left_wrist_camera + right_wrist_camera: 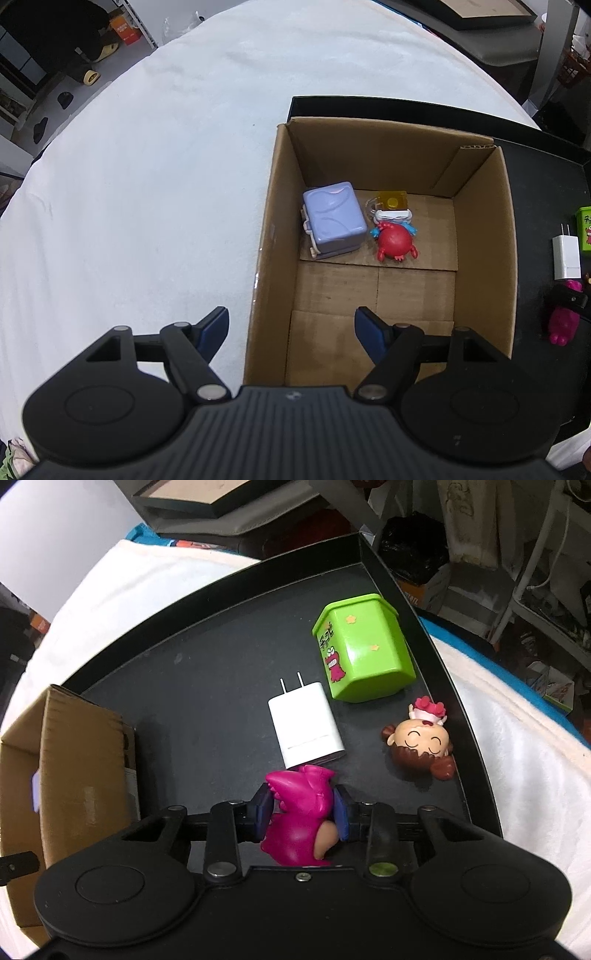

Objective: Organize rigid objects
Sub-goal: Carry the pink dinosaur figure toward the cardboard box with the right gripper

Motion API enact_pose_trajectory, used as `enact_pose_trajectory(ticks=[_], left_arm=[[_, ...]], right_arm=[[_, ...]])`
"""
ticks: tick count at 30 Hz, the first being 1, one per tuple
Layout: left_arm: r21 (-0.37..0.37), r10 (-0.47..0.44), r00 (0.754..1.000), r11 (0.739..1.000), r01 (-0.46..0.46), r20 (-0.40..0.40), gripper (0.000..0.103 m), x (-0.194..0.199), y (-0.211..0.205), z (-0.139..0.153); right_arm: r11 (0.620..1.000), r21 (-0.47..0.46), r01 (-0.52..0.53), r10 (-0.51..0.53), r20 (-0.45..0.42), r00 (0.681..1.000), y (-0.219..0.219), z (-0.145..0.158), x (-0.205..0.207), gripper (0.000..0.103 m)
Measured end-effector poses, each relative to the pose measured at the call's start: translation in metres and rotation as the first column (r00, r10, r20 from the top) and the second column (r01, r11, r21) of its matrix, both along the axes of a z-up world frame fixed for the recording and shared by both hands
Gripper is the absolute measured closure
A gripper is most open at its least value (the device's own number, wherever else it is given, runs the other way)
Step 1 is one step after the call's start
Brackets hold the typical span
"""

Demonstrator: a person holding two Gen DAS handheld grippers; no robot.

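My right gripper point(302, 809) is shut on a magenta toy figure point(299, 812) that lies on the black tray point(207, 664); both blue pads press its sides. Beyond it on the tray lie a white plug charger point(304, 725), a green box point(364, 650) and a small doll figure point(421, 740). My left gripper point(291, 328) hangs open and empty over the near left corner of the cardboard box point(480, 236). Inside the box sit a lilac cube toy point(332, 219), a red crab toy point(394, 242) and a yellow piece point(393, 201). The magenta toy point(561, 326) also shows at the right edge.
The cardboard box point(74, 746) stands at the tray's left end. A white cloth point(147, 184) covers the table around the tray. Cluttered shelves and bags point(517, 572) stand beyond the table's far side.
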State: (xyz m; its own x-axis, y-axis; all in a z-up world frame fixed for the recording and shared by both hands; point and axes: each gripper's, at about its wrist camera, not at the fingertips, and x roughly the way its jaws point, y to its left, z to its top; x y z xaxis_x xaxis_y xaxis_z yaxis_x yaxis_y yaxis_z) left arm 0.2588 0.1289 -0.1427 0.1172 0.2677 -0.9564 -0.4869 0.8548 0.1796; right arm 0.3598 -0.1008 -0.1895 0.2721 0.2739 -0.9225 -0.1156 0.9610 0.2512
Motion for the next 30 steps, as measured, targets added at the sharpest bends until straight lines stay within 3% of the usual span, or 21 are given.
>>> enact_pose_trajectory(ticks=[13, 30], left_arm=[[-0.047, 0.013, 0.999, 0.999, -0.012, 0.036, 0.029, -0.017, 0.012, 0.0], [-0.11, 0.006, 0.993, 0.994, 0.007, 0.117, 0.03, -0.039, 0.023, 0.003]], right_arm=[[1.0, 0.012, -0.016, 0.015, 0.077, 0.997, 0.01, 0.039, -0.004, 0.069], [0.996, 0.002, -0.09, 0.089, 0.161, 0.983, 0.054, 0.088, -0.024, 0.069]])
